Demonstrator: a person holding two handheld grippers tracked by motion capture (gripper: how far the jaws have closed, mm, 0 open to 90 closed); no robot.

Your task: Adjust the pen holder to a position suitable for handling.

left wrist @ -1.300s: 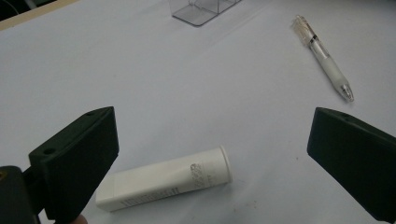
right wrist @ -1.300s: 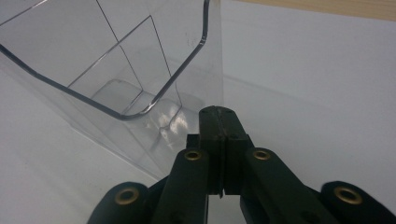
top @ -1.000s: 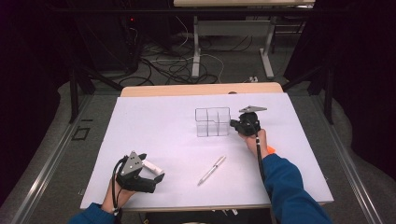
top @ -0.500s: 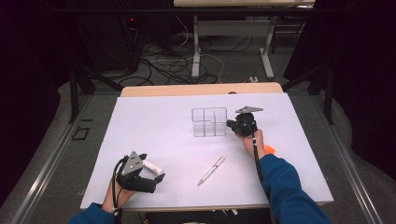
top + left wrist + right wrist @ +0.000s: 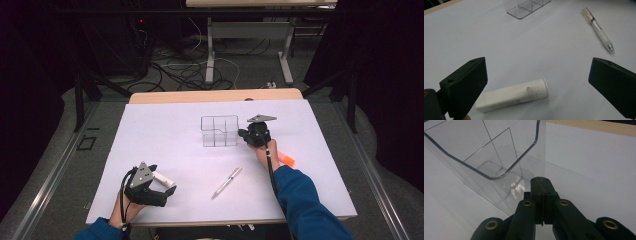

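Two grippers in my hands, w/ the clear organizer (image 5: 219,131) as my landmark; it stands upright mid-sheet on the white table cover (image 5: 165,125), divided into compartments. My right gripper (image 5: 248,134) sits just beside the organizer's right wall, jaws pressed together; right gripper view shows the closed tips (image 5: 541,185) against the organizer (image 5: 486,157) wall, though I can't tell if the wall is pinched between them. My left gripper (image 5: 156,192) rests well apart from the organizer, toward the near-left edge, jaws spread wide, nothing clamped; white tube (image 5: 512,95) lies flat between them, untouched. Pen (image 5: 226,182) lies nearer me than the organizer, approx. between both hands; orange marker (image 5: 286,159) lies near-right of organizer, by my right wrist.
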